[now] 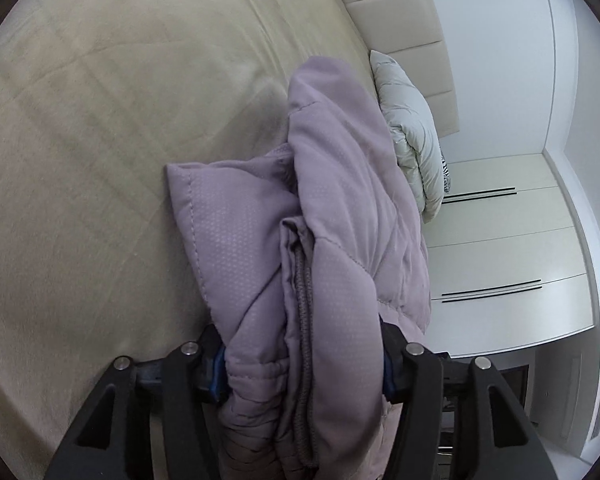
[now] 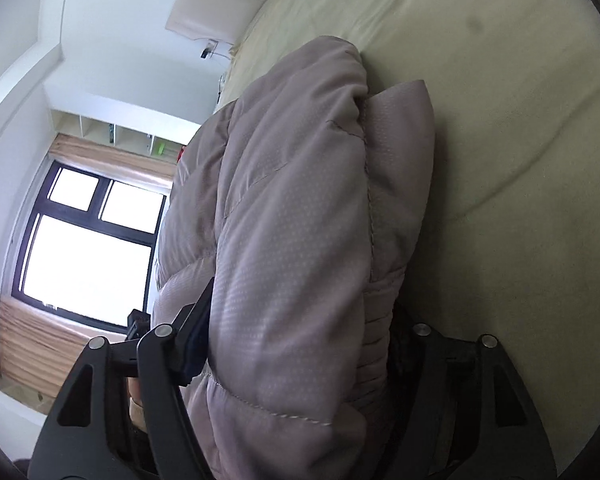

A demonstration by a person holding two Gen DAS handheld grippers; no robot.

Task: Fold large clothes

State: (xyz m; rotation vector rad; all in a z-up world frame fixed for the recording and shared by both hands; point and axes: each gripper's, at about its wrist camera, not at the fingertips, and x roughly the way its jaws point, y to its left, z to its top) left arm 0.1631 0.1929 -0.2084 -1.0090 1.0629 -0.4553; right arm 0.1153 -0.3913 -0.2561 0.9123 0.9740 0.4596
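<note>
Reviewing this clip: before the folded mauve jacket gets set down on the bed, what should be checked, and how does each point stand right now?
1. Left hand-held gripper clamped on the mauve puffer jacket: ok, thick bundle fills its jaws.
2. Right hand-held gripper clamped on the jacket: ok, fabric bulges between its fingers.
3. Fold holding together: ok, layers stacked, ribbed cuff tucked inside.
4. Bare bed sheet beside the bundle: ok.
5. Pale green puffer jacket near the headboard stays apart: ok, though the gap is small in the left wrist view.
6. Bundle's underside resting on the bed: cannot tell.
</note>
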